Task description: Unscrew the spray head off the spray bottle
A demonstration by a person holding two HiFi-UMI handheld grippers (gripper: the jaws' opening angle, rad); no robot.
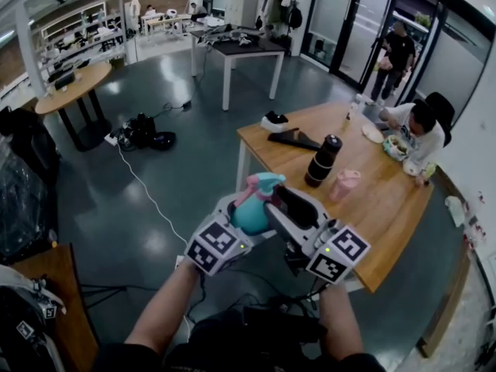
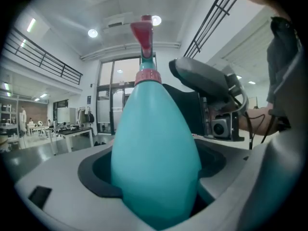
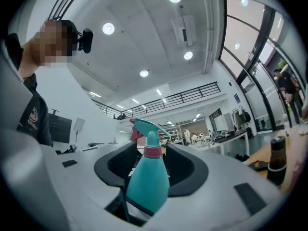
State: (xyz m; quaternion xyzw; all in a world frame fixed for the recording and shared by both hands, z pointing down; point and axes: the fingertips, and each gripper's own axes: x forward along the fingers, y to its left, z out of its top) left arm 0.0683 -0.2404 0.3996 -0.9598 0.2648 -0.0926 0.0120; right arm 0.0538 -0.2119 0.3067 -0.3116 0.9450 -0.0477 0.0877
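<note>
A teal spray bottle with a pink collar and a teal and pink spray head is held in the air in front of me. My left gripper is shut on its round body, which fills the space between the jaws; the head stands upright above. My right gripper reaches in from the right. In the right gripper view its jaws stand open on either side of the neck, with a gap showing on each side. One right finger shows beside the bottle.
A wooden table stands ahead on the right with a black flask, a pink cup and a seated person. Bags and cables lie on the floor. A round table stands far left.
</note>
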